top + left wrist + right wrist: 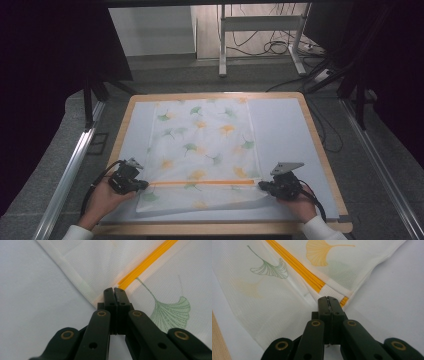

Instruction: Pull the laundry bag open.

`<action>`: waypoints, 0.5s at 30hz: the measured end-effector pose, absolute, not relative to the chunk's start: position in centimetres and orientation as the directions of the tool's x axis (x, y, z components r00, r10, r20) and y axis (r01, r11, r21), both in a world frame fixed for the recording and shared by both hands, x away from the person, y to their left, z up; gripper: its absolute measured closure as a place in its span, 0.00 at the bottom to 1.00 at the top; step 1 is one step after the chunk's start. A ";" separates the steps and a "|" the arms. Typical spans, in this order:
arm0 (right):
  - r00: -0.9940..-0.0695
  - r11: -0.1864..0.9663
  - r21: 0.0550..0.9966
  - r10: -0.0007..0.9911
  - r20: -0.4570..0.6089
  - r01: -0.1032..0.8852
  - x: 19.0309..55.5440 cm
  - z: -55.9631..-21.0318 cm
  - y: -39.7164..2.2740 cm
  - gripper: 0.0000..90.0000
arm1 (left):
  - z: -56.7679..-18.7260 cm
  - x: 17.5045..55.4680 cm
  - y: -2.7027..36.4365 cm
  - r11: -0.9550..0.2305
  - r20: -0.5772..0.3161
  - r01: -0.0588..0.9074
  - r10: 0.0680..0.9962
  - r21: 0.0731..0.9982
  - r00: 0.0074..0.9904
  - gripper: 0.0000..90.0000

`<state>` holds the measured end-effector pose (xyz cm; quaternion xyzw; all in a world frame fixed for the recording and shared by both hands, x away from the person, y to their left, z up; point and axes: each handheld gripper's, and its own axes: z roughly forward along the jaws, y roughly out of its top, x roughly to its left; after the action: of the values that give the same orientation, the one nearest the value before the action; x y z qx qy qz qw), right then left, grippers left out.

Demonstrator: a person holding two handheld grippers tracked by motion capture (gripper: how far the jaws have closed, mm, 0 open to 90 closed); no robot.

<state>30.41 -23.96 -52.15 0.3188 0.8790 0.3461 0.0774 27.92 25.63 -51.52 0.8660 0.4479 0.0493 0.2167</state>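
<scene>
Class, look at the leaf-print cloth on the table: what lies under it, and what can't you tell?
Under the cloth lies a pale mat on the wooden table. The mat shows bare on either side. Whatever might sit beneath the cloth's middle is covered.

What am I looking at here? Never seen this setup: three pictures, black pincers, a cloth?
A person sits at a table with a hand-held two-jaw tool in each hand. The high view looks down from above. The other two pictures come from cameras riding on each tool, looking along its jaws. A white cloth printed with ginkgo leaves lies flat, an orange stripe across it near the person. The left gripper and right gripper are each shut on the cloth's edge at the stripe's two ends.
</scene>
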 end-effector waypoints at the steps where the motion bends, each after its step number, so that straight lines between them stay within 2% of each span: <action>1: -0.785 0.557 0.658 0.614 0.084 0.506 30.4 -52.2 -24.0 1.00 | -51.5 27.9 25.7 -0.504 -0.109 0.755 0.798 0.420 0.593 1.00; 15: -0.786 0.559 0.657 0.612 0.084 0.506 30.4 -52.1 -24.0 1.00 | -51.3 27.6 26.4 -0.492 -0.101 0.762 0.810 0.421 0.578 1.00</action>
<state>30.43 -23.97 -52.14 0.3176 0.8797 0.3456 0.0768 27.57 26.39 -51.26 0.8618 0.4560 0.0552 0.2150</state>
